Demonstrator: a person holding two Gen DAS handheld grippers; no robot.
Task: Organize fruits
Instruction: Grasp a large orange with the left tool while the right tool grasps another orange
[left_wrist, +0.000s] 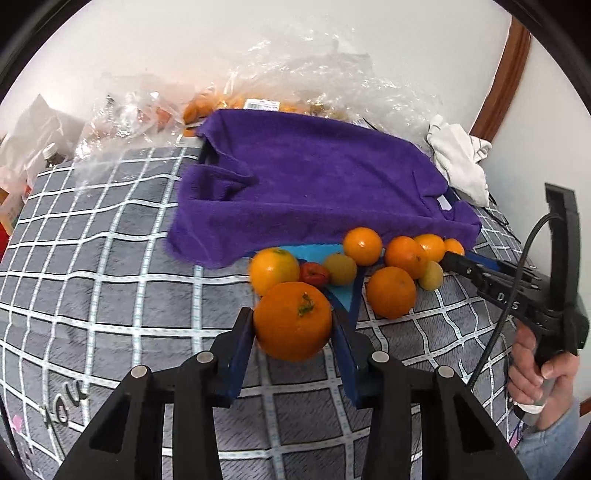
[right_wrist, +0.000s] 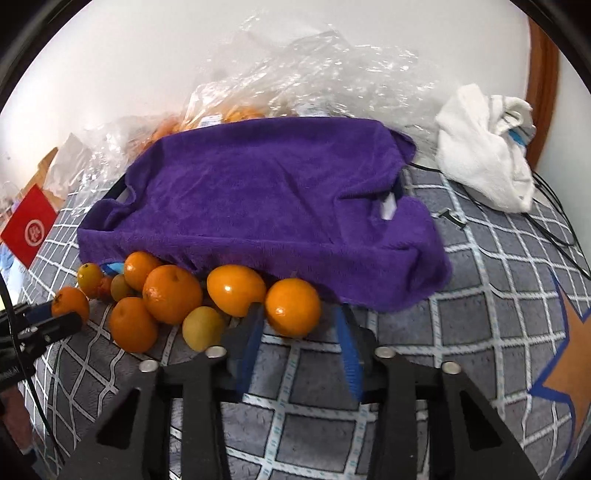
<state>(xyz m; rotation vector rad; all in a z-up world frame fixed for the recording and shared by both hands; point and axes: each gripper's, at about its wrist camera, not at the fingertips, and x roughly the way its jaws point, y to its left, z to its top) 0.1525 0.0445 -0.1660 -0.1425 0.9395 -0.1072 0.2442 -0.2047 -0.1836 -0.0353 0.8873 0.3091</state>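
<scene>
Several oranges and small yellow and red fruits lie in a row on the checked blanket along the near edge of a purple towel. My left gripper is shut on the biggest orange, both blue pads against its sides. From the right wrist view the left gripper and that orange sit at the far left. My right gripper stands around the rightmost orange; the left pad touches it and the right pad shows a small gap. In the left wrist view the right gripper reaches in from the right.
The towel drapes over a blue object. Clear plastic bags holding more oranges are heaped against the wall. A white cloth and black cables lie at the right, a red card at the left. A hand holds the right gripper.
</scene>
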